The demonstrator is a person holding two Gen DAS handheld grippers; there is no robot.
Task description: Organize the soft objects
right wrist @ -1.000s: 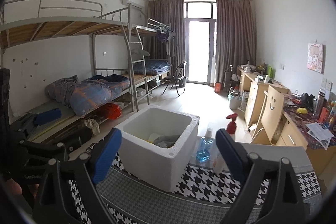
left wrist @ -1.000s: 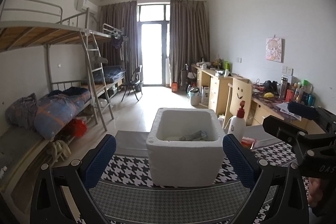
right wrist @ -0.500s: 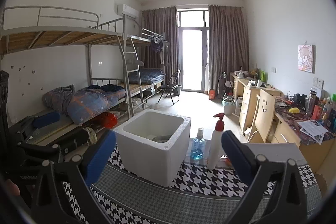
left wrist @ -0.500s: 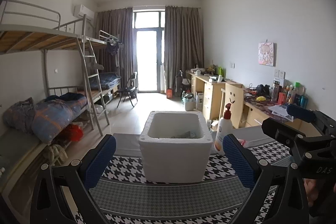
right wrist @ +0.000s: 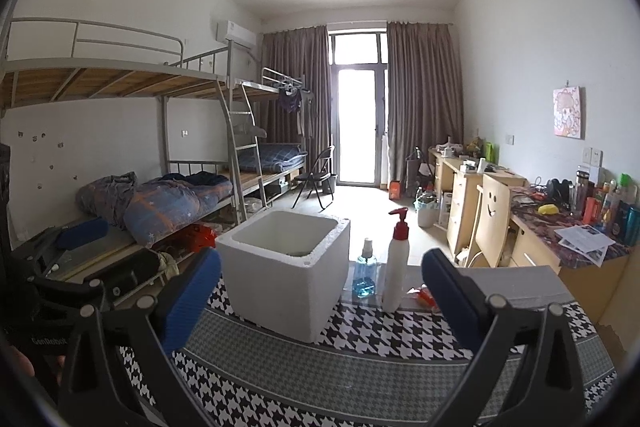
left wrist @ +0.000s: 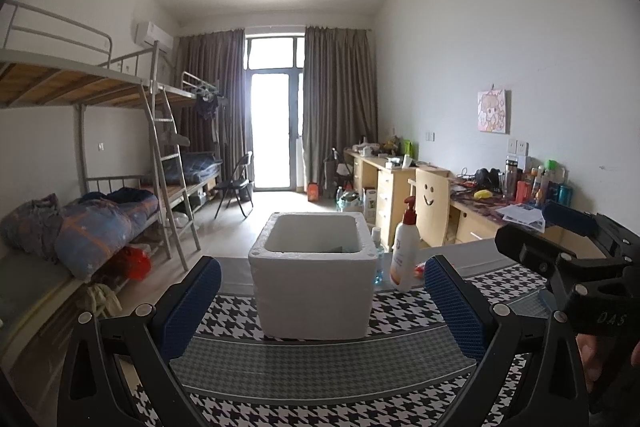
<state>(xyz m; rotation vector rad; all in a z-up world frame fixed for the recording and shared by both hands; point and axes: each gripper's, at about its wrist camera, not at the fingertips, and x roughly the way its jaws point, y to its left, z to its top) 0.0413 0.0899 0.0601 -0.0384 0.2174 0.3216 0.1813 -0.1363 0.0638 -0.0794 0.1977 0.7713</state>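
Note:
A white foam box (left wrist: pixel 314 279) stands on the houndstooth cloth (left wrist: pixel 320 379) in front of me; it also shows in the right wrist view (right wrist: pixel 286 273). Its contents are hidden below the rim from this height. My left gripper (left wrist: pixel 320 307) is open and empty, held back from the box. My right gripper (right wrist: pixel 320 301) is open and empty, level with the box's near face. The right gripper also shows at the right edge of the left wrist view (left wrist: pixel 560 239). The left gripper shows at the left edge of the right wrist view (right wrist: pixel 76 239).
A white pump bottle (left wrist: pixel 405 247) and a blue spray bottle (right wrist: pixel 364 269) stand right of the box, with a small red item (right wrist: pixel 424 297) beside them. Bunk beds with bedding (right wrist: pixel 168 203) line the left. Desks and a chair (left wrist: pixel 432 203) line the right wall.
Both grippers have drawn back and lowered from the box. The box looks smaller and its inside has dropped out of sight. Both grippers stay open.

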